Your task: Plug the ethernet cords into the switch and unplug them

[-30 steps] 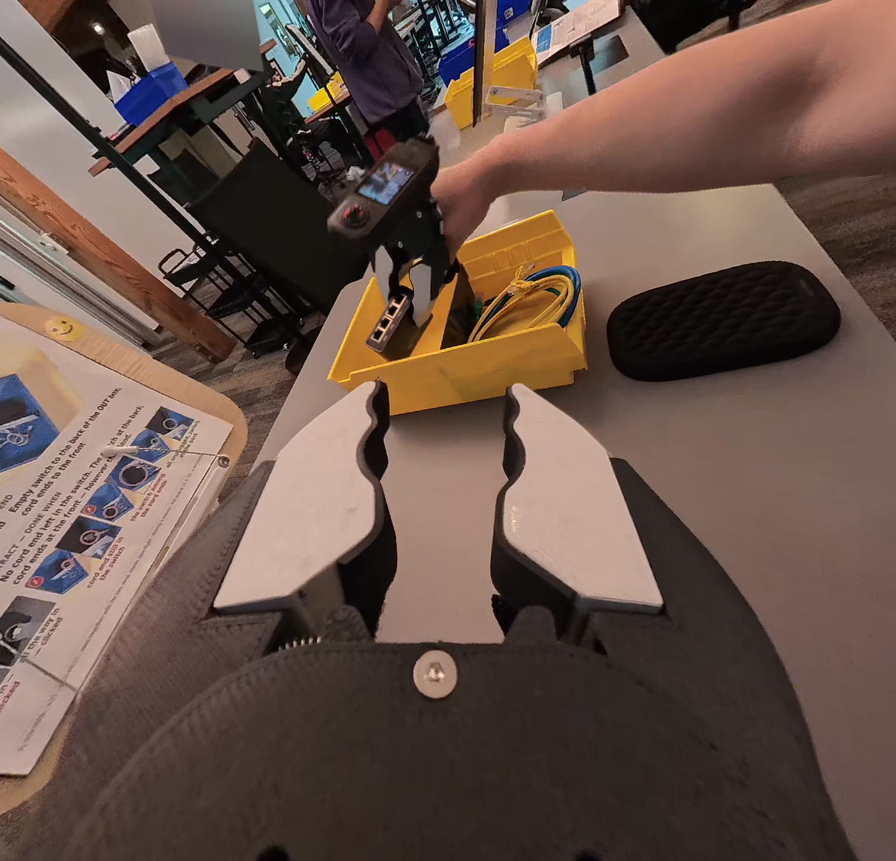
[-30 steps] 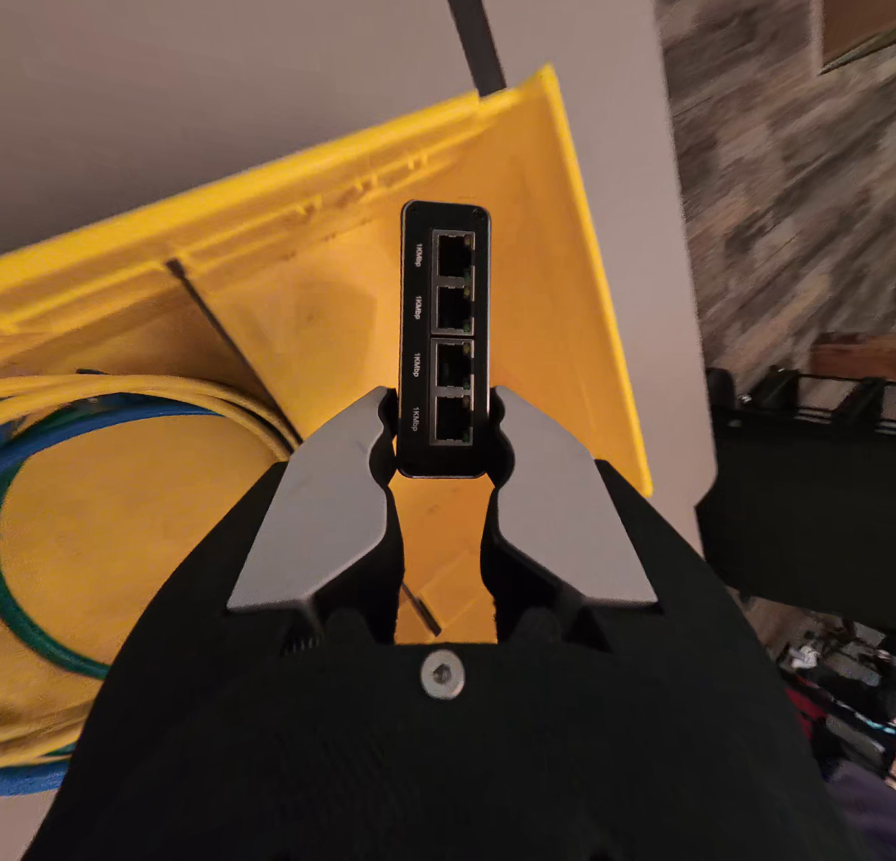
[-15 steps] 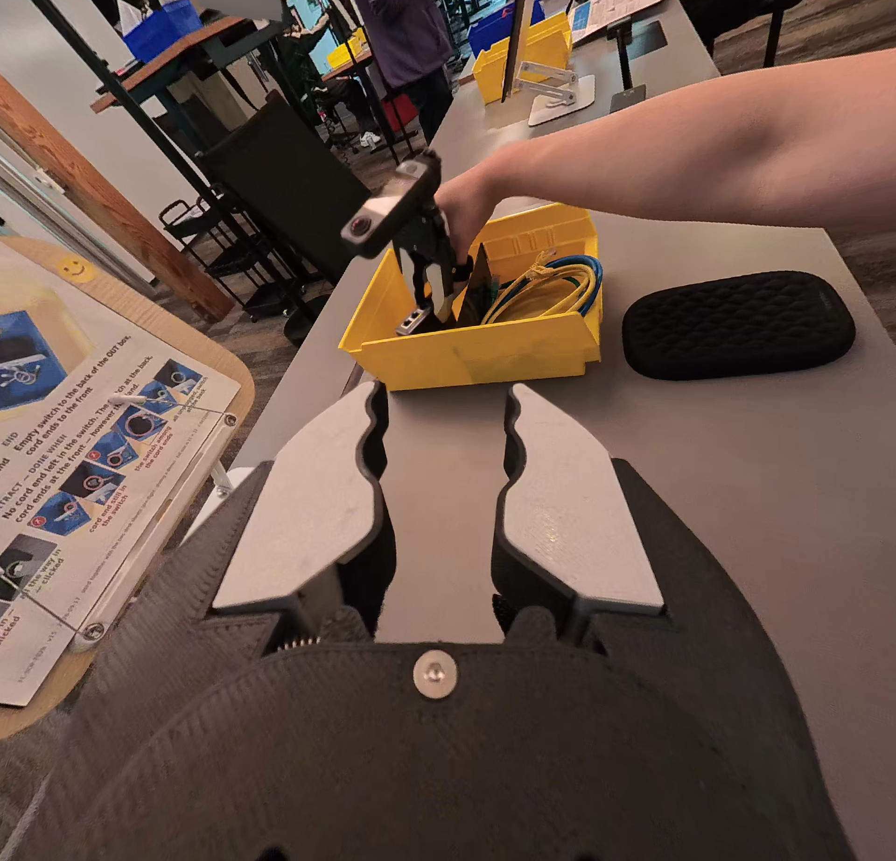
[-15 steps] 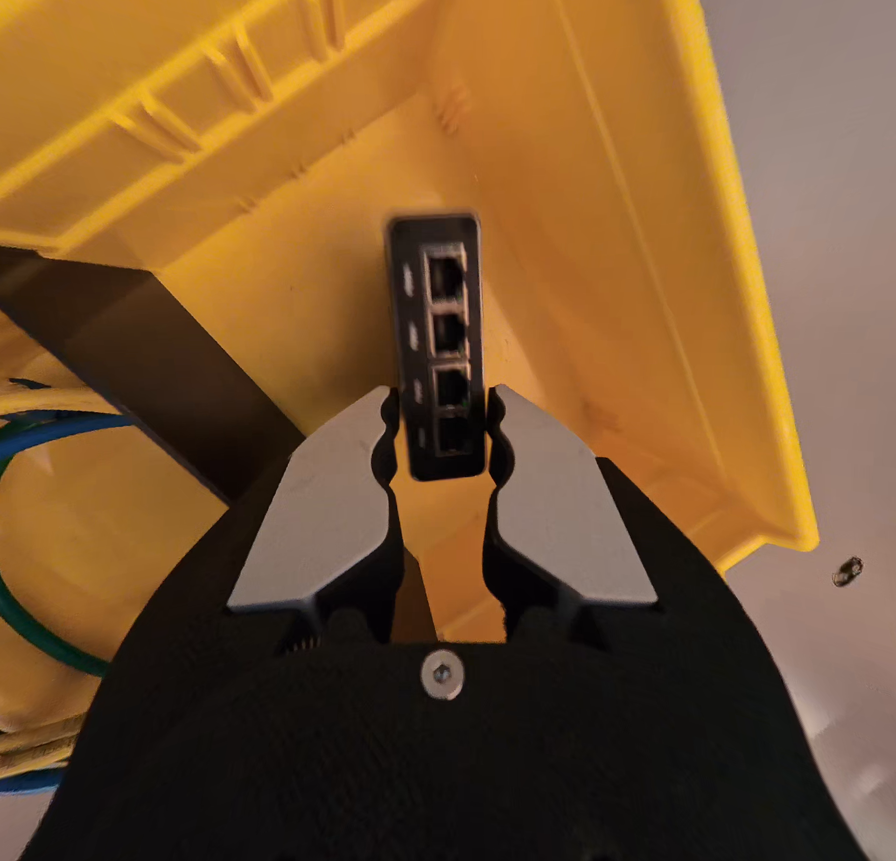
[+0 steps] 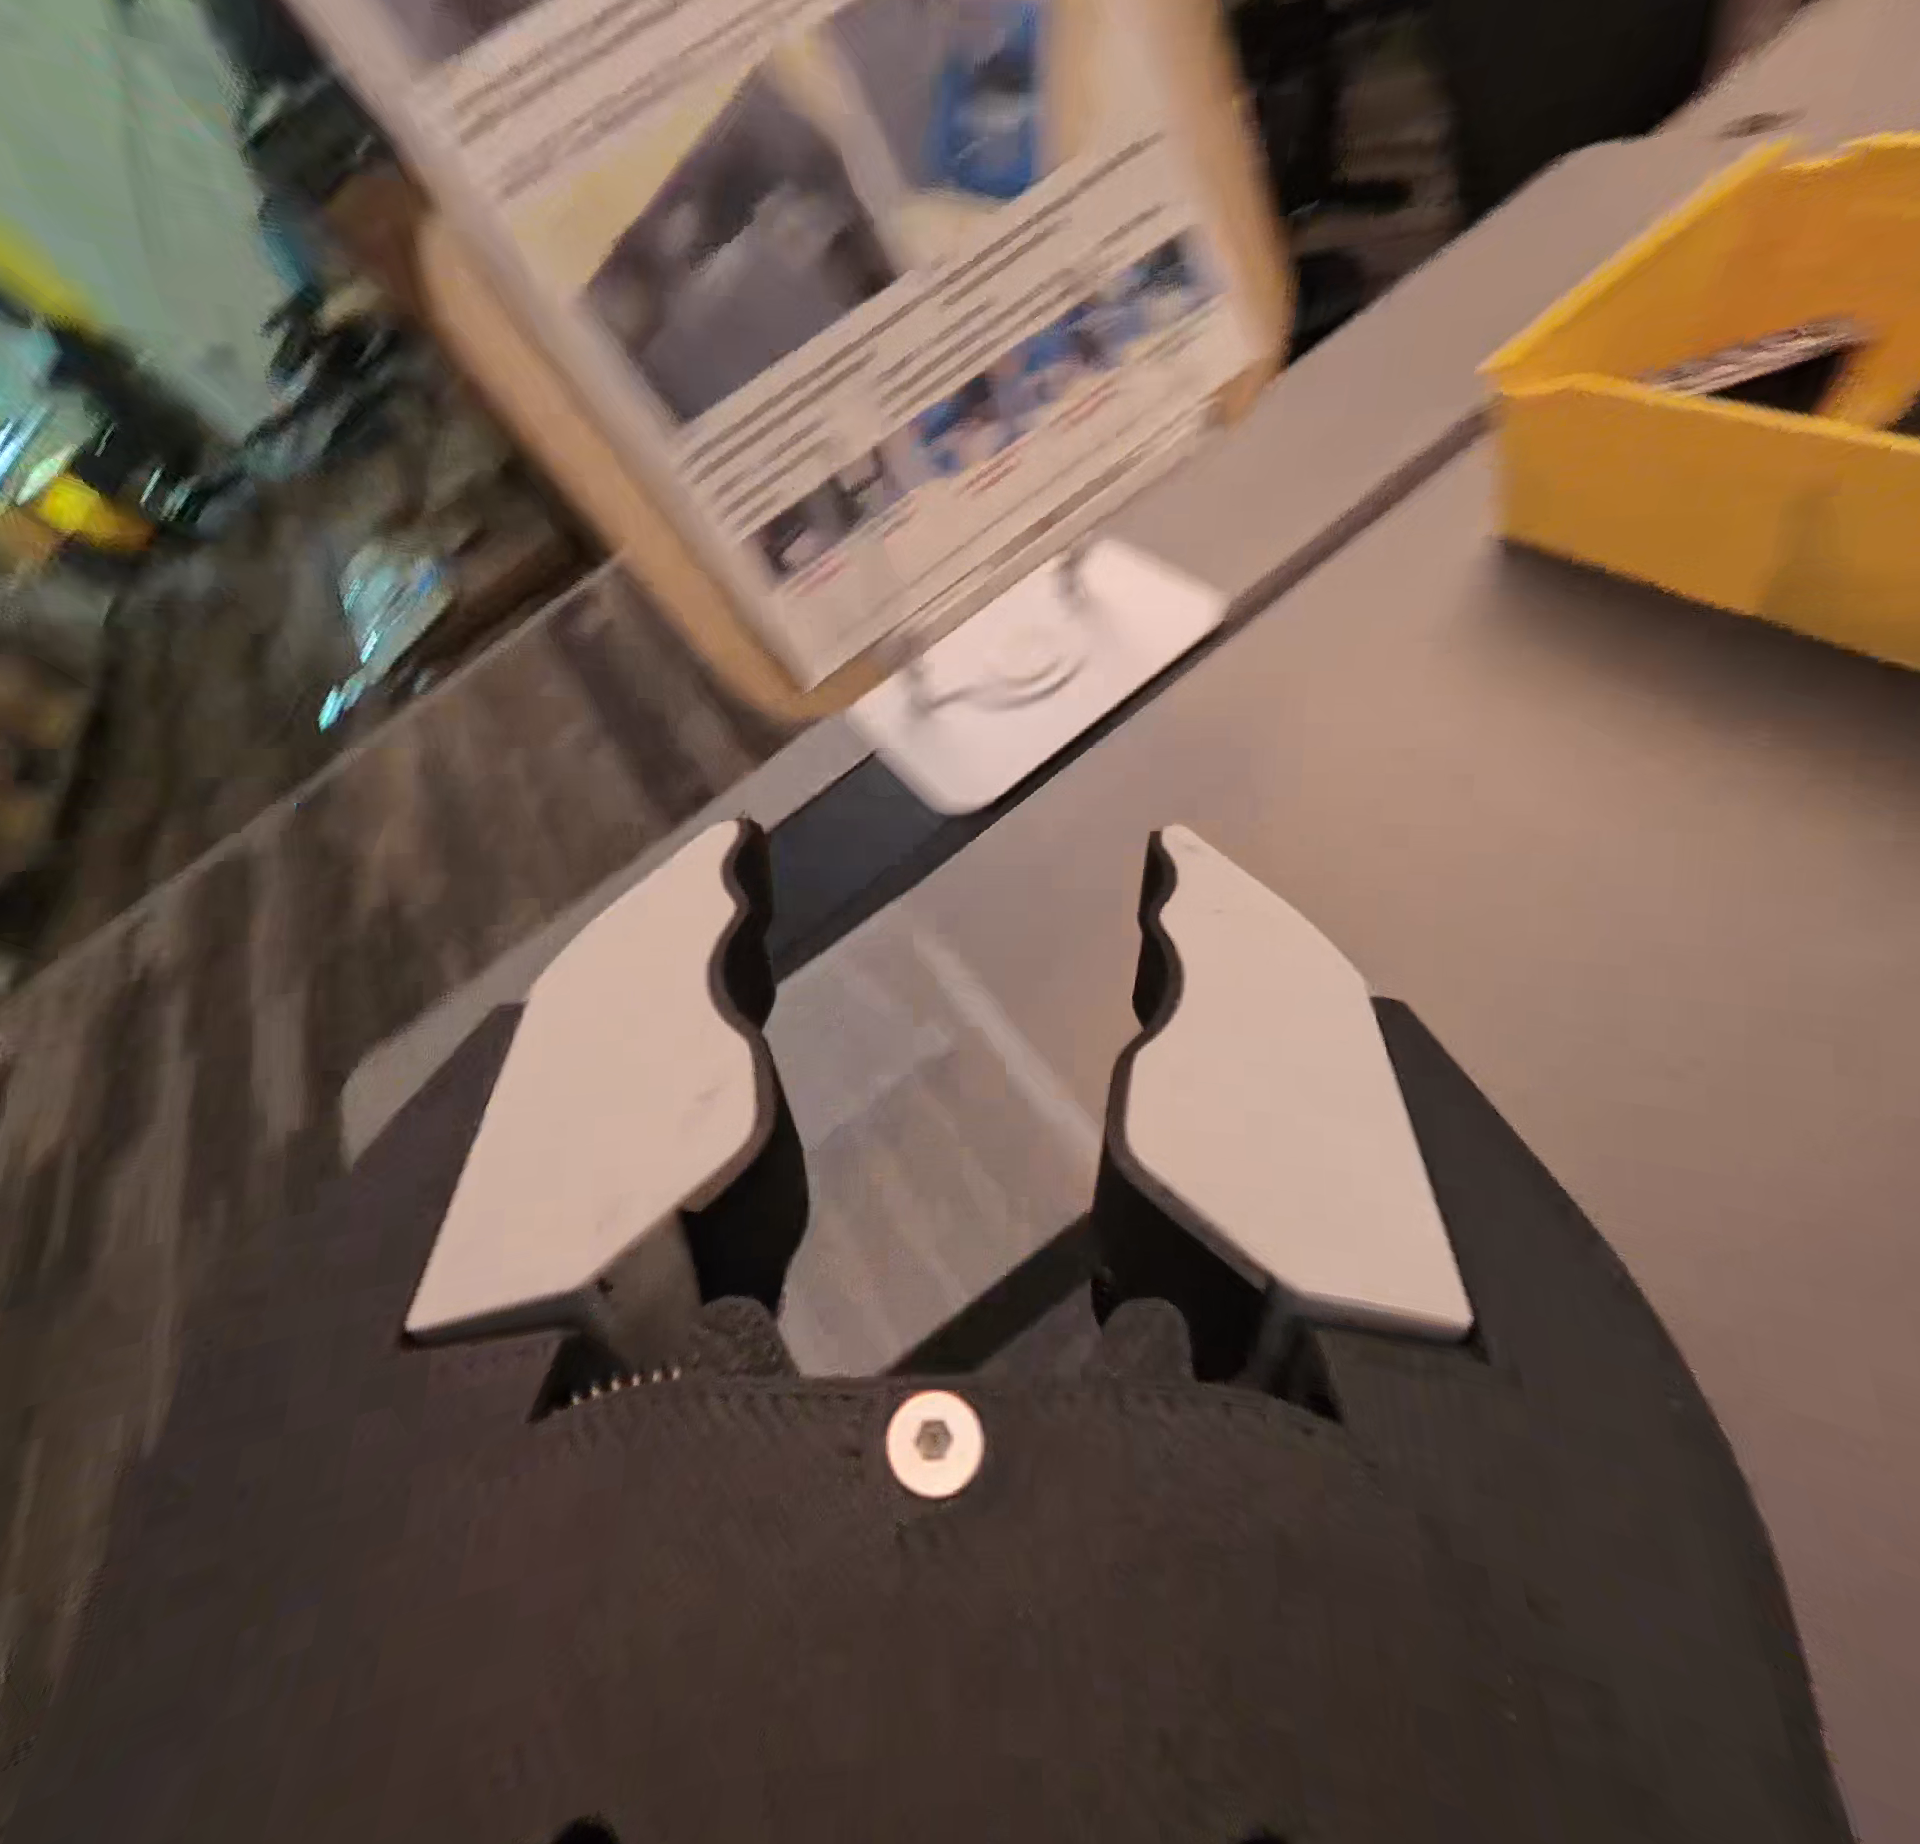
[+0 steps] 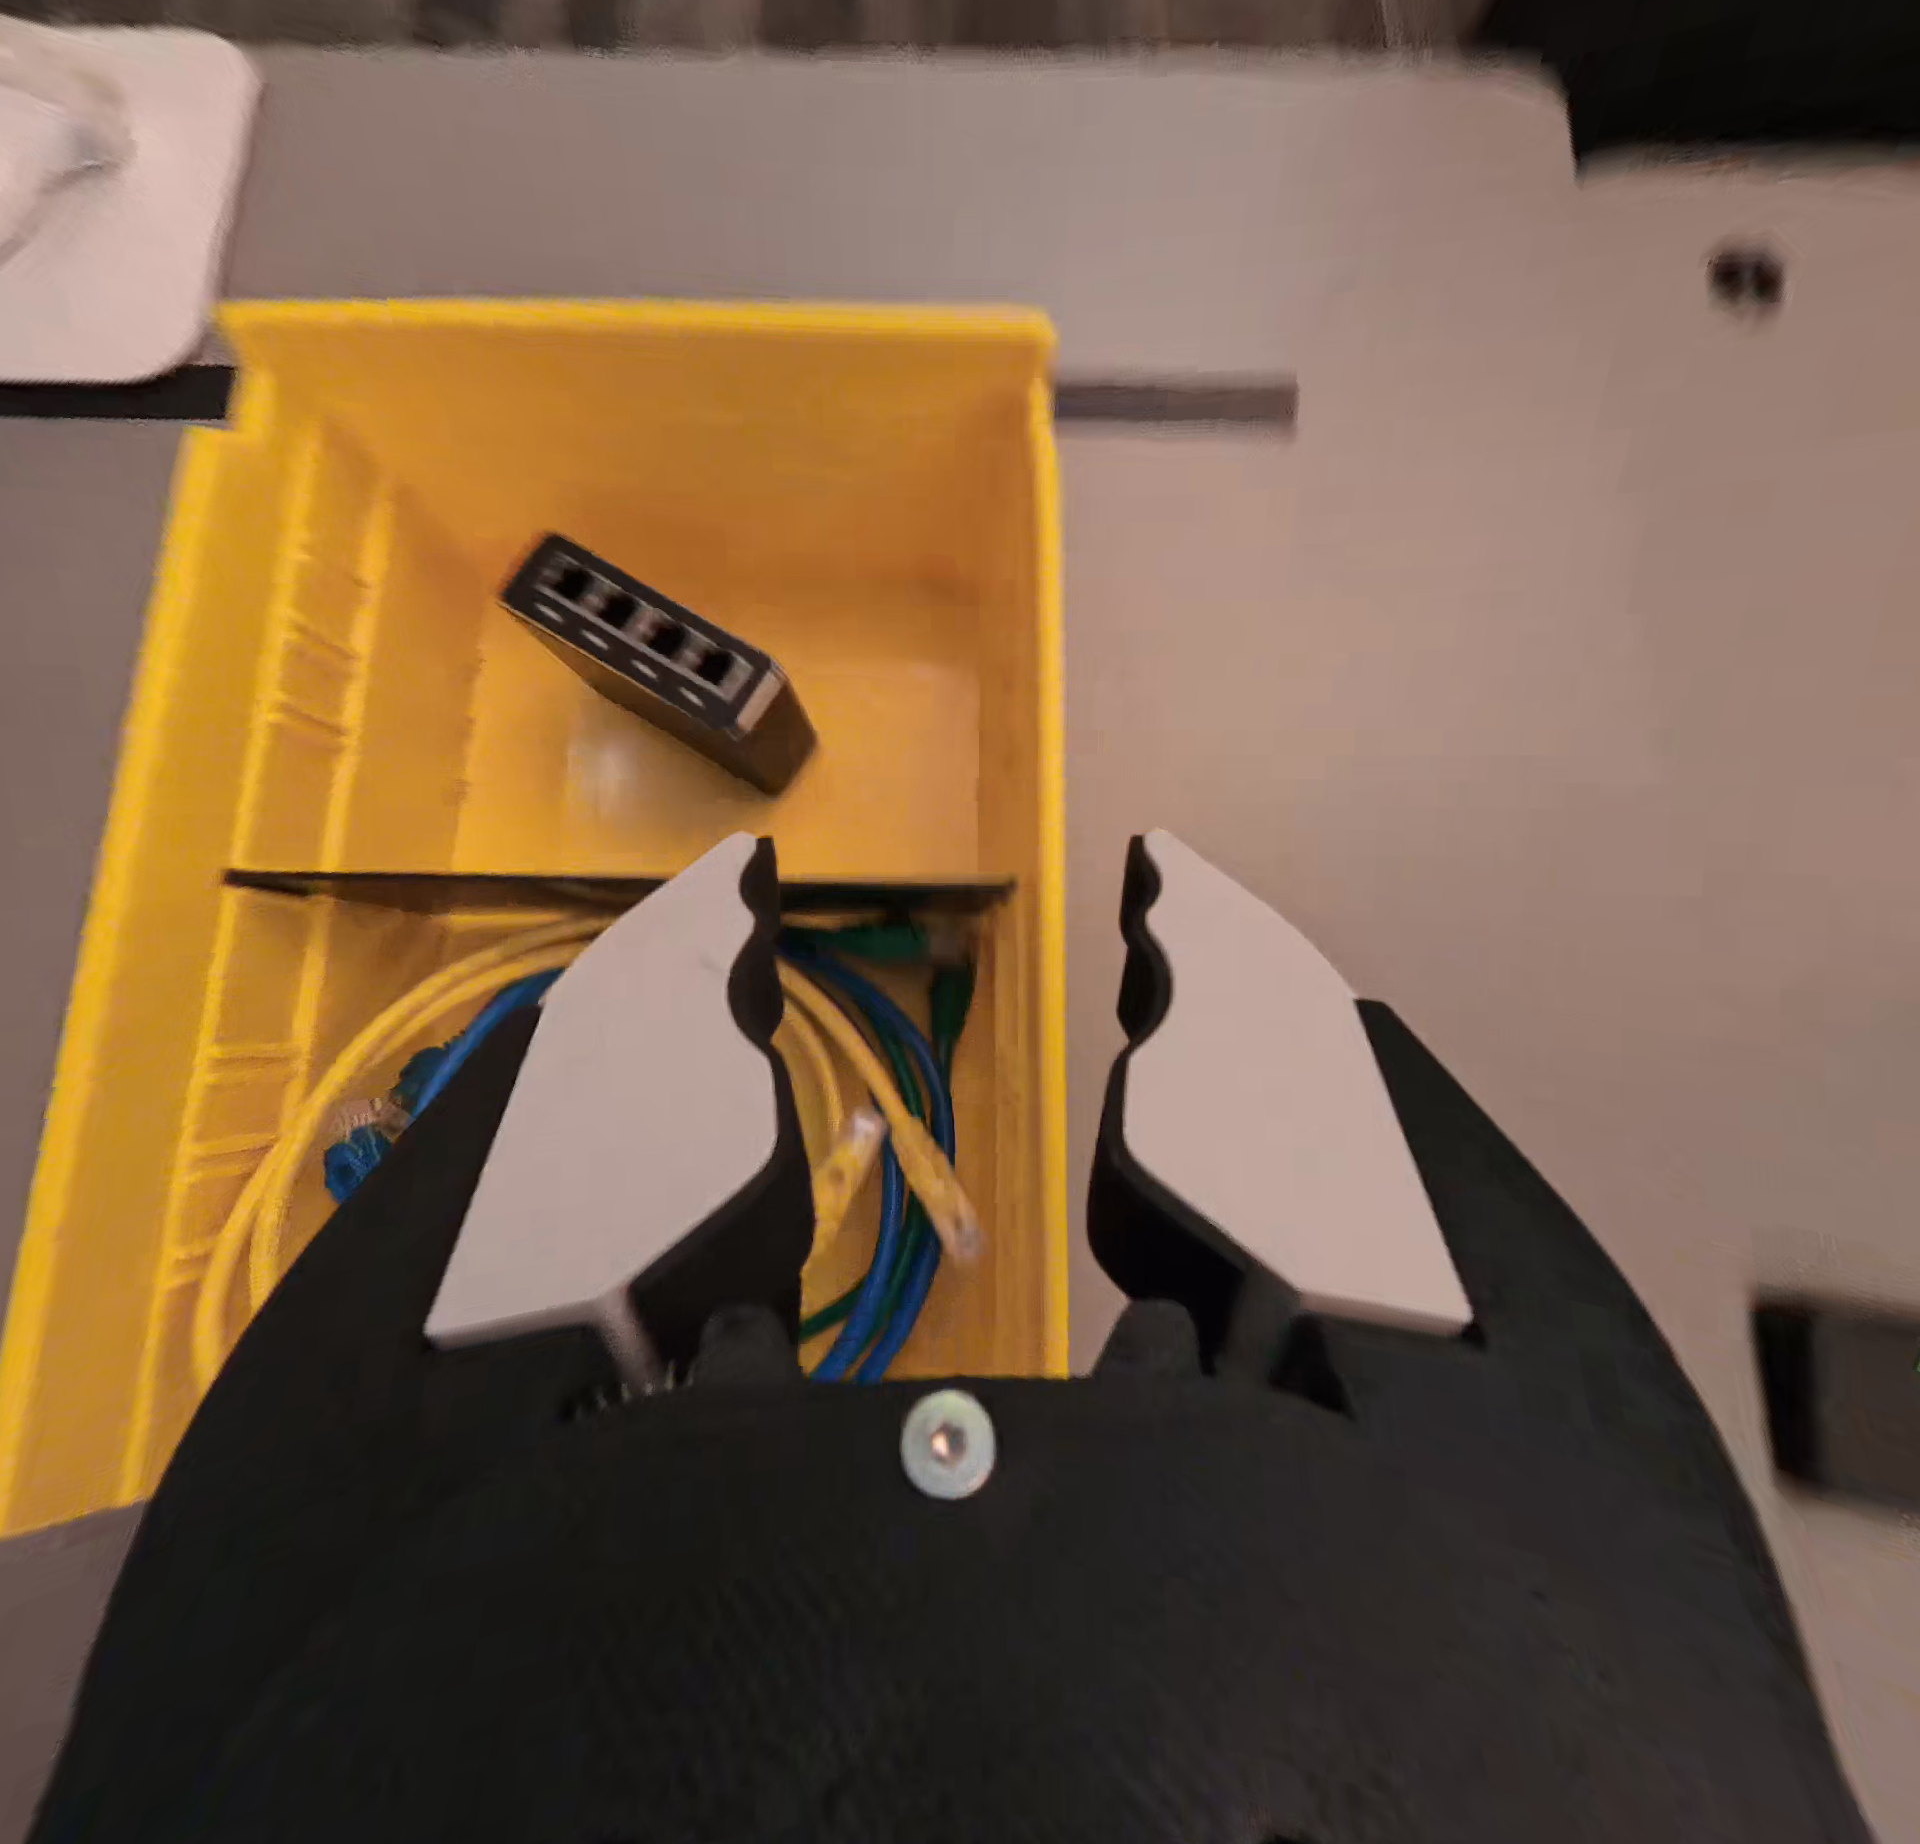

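Note:
The black switch point(image 6: 665, 656) lies loose in the far compartment of the yellow bin point(image 6: 1029, 651), its ports facing up toward me. Yellow, blue and green ethernet cords point(image 6: 883, 1098) lie coiled in the near compartment behind a black divider point(image 6: 499, 885). My right gripper point(image 6: 945, 849) is open and empty, held above the bin's near right side. My left gripper point(image 5: 951, 844) is open and empty above the grey table's left edge, pointing away from the bin point(image 5: 1704, 475), which shows at the far right of the blurred left wrist view.
An instruction sheet on a wooden board point(image 5: 831, 267) stands on a white base point(image 5: 1039, 682) ahead of the left gripper. The white base point(image 6: 94, 205) also shows left of the bin in the right wrist view. Beyond the table edge is dark floor point(image 5: 260, 859). Tip to tip, the grippers are about 60 centimeters apart. Measured from the fingertips, the black switch point(image 6: 665, 656) is 11 centimeters or so from the right gripper and 50 centimeters from the left. Look for it in the left wrist view point(image 5: 1792, 342) too.
My right gripper has let go of the switch into the bin's far compartment, opened and pulled back upward. My left gripper has swung left, away from the bin, and opened wider.

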The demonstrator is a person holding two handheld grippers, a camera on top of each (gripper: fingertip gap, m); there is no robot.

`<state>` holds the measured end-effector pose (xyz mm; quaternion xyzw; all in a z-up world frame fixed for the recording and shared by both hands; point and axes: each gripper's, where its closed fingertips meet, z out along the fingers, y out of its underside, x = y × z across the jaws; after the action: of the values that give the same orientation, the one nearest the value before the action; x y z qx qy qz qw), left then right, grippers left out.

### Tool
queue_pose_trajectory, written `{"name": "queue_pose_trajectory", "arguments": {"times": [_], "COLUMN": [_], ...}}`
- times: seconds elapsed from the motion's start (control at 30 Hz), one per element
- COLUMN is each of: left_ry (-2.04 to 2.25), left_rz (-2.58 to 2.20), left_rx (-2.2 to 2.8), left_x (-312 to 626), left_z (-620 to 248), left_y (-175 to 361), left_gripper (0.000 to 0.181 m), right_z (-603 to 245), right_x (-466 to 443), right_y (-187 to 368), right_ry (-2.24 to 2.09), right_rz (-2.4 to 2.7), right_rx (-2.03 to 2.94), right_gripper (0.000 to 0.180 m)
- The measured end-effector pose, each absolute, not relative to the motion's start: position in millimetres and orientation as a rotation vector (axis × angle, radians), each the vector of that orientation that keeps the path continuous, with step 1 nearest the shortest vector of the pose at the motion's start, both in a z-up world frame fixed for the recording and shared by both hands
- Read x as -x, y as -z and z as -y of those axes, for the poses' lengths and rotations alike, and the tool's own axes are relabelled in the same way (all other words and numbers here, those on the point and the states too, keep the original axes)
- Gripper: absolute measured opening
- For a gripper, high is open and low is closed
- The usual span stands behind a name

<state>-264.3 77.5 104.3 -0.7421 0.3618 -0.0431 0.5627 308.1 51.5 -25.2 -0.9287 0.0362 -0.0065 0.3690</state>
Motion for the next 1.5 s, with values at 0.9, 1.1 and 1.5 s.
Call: {"name": "queue_pose_trajectory", "arguments": {"times": [0.9, 1.1, 1.5], "left_ry": [0.242, 0.365, 0.185], "left_rz": [-0.063, -0.084, -0.522], "left_rx": [2.902, 3.024, 3.194], "left_x": [489, 479, 437], "left_z": [-43, -33, -23], "left_y": [92, 113, 123], "left_gripper": [0.062, 0.038, 0.009], "right_z": [11, 14, 24], "right_x": [-305, -304, -264], "right_y": [126, 128, 129], "right_ry": [-0.317, -0.299, -0.260], "right_rz": [-0.240, -0.229, 0.054], "right_rx": [2.878, 2.919, 3.092], "right_gripper": [0.017, 0.007, 0.010]}}
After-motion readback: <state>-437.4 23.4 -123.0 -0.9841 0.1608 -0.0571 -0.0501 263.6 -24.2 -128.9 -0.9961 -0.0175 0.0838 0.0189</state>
